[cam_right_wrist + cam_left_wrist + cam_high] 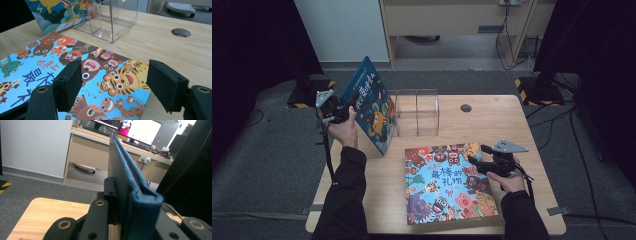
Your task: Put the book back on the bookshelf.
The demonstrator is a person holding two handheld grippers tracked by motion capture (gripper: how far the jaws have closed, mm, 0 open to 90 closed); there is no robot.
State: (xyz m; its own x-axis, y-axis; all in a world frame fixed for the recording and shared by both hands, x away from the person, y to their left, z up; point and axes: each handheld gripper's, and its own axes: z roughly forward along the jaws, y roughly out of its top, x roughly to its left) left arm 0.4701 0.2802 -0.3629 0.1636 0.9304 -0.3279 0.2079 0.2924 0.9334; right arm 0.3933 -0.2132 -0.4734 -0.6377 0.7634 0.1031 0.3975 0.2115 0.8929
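My left gripper (343, 111) is shut on a blue picture book (372, 107) and holds it on edge, leaning, at the table's back left. In the left gripper view the blue book's spine (140, 202) is pinched between the black jaws of the left gripper (125, 202). A second picture book (447, 182) with cartoon animals lies flat at the front right. My right gripper (478, 156) hovers open at its right edge. In the right gripper view the right gripper (115, 82) has its jaws wide apart over the flat book's (37, 70) corner, gripping nothing.
A clear plastic book stand (414, 112) with dividers sits at the back middle of the wooden table (377, 200), just right of the blue book. A round cable hole (466, 107) lies behind it to the right. Desks, cables and dark curtains surround the table.
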